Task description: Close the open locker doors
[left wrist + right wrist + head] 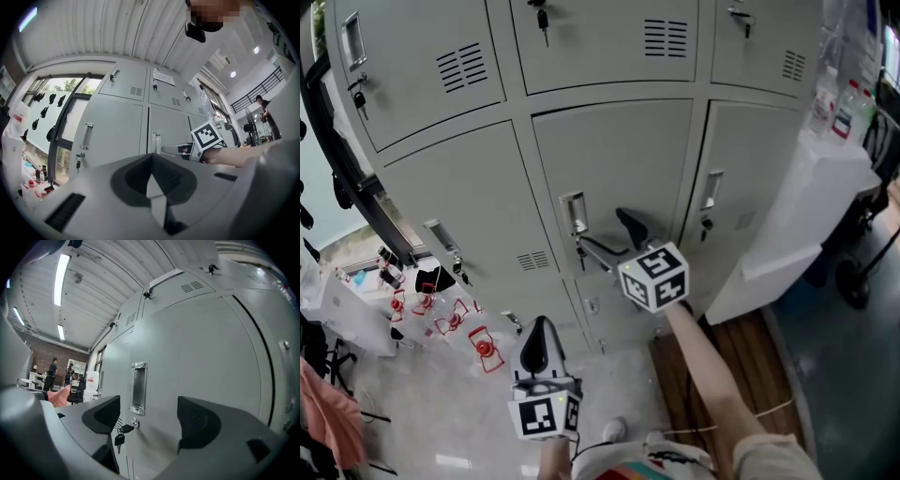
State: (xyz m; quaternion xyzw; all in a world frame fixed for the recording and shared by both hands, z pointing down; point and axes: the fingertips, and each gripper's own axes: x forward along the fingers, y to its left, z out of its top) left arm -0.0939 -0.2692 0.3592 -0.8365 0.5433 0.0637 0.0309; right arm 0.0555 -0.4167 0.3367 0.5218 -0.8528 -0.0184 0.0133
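A bank of grey lockers fills the head view. My right gripper [605, 242] is open, its jaws right up against the middle locker door [619, 159], just below its recessed handle [573, 214]. In the right gripper view the open gripper [147, 416] frames that handle [138, 387] and a key [119, 437] hanging in the lock; a dark gap runs down the door's [197, 348] right edge. My left gripper [539, 342] is lower and nearer me, shut on nothing, pointing at the lockers [117, 126]. Its own view shows the shut gripper [152, 180] and the right gripper [180, 149] beyond.
A white counter [806, 206] with bottles [848, 103] stands to the right of the lockers. Red-and-white items [455, 323] lie on the floor at the lower left by a window. A wooden floor strip [694, 375] runs under my right arm.
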